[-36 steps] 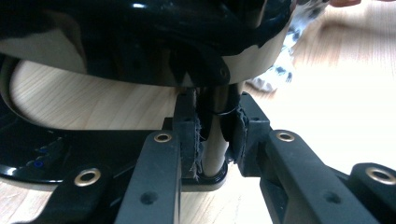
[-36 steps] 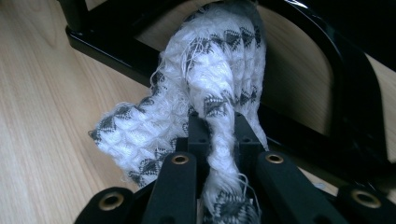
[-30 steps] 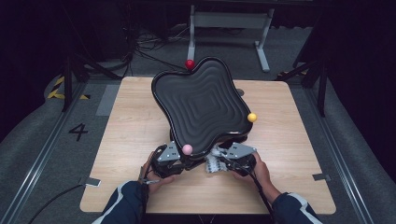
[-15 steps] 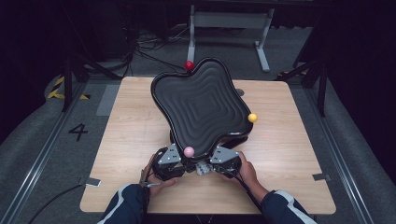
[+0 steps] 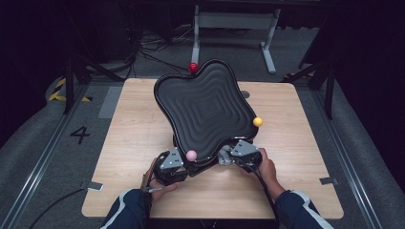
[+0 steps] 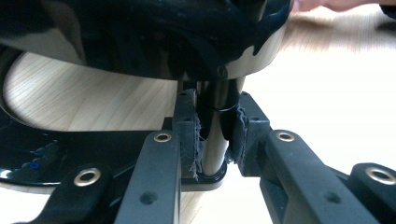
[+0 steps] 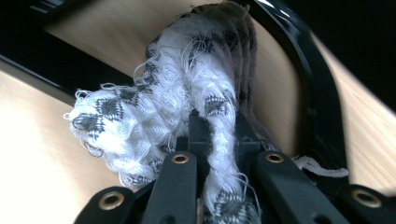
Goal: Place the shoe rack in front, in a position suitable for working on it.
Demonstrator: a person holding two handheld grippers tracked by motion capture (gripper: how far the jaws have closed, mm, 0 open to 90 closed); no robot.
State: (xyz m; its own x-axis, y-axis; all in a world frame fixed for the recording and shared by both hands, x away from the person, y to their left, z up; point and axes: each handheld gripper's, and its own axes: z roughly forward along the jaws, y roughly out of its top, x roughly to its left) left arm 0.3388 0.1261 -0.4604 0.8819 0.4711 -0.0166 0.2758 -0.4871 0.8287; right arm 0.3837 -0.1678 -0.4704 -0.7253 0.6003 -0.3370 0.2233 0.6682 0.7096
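Observation:
A black wavy tray (image 5: 205, 109) stands tilted on the wooden table (image 5: 310, 143), with a red ball (image 5: 193, 67), a yellow ball (image 5: 258, 121) and a pink ball (image 5: 191, 154) at its corners. My left gripper (image 5: 184, 167) is below the tray's near edge. In the left gripper view the left gripper (image 6: 215, 135) is shut on a dark upright post (image 6: 212, 154) under the tray's underside (image 6: 140, 42). My right gripper (image 5: 229, 157) sits at the tray's near right corner. In its own view the right gripper (image 7: 219, 135) is shut on a frayed white and black rope (image 7: 154, 107) beside the tray's rim (image 7: 308, 70).
A grey metal stand (image 5: 234, 28) and cables (image 5: 143, 52) lie on the dark floor beyond the table. Bare wood stretches to the left (image 5: 133, 124) and right of the tray. Tape tabs (image 5: 329, 181) mark the table's near corners.
My right hand shifted a little to the left and then back right and slightly away from me. The left hand and the tray look the same.

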